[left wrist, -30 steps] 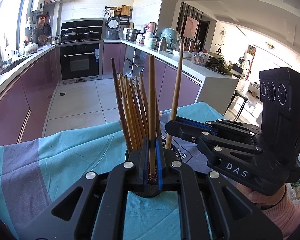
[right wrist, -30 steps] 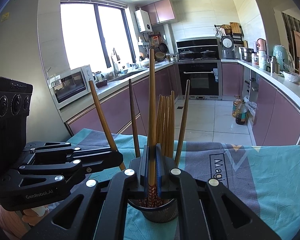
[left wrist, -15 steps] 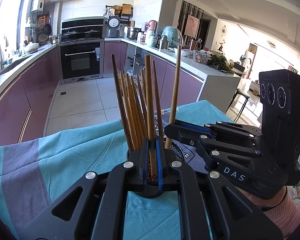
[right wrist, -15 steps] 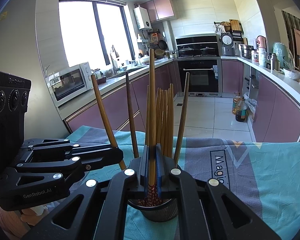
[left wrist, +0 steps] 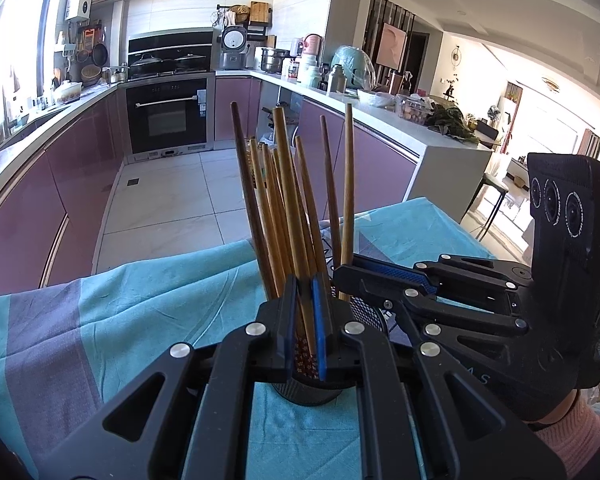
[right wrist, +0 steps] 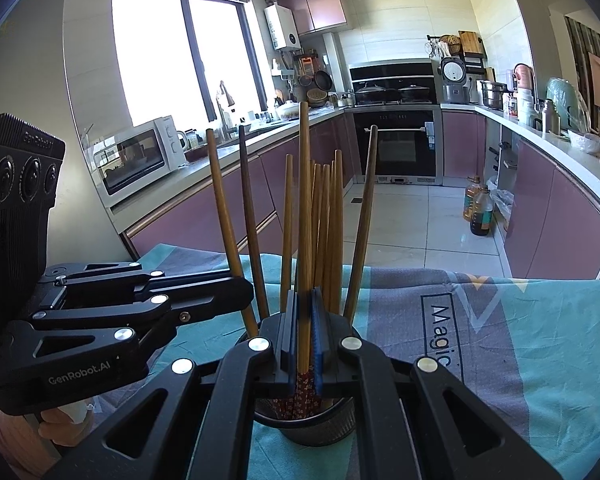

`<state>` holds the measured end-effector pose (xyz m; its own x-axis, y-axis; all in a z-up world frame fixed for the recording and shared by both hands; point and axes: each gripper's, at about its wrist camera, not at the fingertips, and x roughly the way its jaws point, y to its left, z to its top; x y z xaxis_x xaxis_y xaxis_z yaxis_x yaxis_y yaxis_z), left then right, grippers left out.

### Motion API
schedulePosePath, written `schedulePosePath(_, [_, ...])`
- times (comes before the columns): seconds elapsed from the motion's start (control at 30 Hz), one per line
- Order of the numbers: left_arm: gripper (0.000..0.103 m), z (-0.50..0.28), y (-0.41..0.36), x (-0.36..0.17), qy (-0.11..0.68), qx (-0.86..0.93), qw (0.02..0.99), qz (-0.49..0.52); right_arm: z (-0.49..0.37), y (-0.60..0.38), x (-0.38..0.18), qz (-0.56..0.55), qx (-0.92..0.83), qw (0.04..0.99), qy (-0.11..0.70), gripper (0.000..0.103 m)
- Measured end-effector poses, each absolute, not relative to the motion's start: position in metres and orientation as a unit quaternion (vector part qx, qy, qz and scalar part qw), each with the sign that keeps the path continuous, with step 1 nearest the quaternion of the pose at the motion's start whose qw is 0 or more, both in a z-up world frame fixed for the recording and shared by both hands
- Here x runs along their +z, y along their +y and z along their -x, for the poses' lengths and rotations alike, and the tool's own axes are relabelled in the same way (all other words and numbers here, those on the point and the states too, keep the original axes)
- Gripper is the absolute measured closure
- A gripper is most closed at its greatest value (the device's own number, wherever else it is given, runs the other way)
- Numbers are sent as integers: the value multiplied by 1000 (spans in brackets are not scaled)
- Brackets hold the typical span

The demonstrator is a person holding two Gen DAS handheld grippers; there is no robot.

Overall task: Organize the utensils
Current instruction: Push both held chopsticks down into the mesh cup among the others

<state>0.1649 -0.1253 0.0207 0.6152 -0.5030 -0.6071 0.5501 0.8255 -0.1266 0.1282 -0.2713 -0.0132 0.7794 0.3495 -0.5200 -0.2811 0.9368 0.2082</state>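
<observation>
On your left, the left gripper (left wrist: pixel 305 320) has its jaws pinched on one chopstick (left wrist: pixel 290 200), whose patterned lower end already sits inside the dark mesh holder (left wrist: pixel 312 394), which stands on the teal tablecloth (left wrist: pixel 140 308); in the view from the right it is the one (right wrist: pixel 224 216) leaning out to the left side of the bunch. That lean looks like the thing to fix first: bring the stick closer to upright before you let it go, so it slides down among the others and does not lever against the rim. In the middle, the rest of the chopsticks (right wrist: pixel 326 224) stand loosely fanned in the holder (one darker stick (right wrist: pixel 250 220) among the light ones), so lower slowly and expect them to shift as the new ones settle. On your right, the right gripper (right wrist: pixel 305 328) also has its jaws pressed on a single chopstick (right wrist: pixel 305 200), standing nearly straight above the holder, with its patterned tip within the rim. I judge both sticks close to placed; release one hand at a time, opening only a little, and lift straight away so the pads do not drag a neighbour out or tip the light holder
</observation>
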Motion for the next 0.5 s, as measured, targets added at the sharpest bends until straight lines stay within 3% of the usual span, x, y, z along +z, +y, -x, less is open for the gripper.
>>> schedulePosePath(0.5, [95, -182, -130, 0, 350, -284, 892, -35, -134, -271, -18, -61, 164, 939, 295, 97])
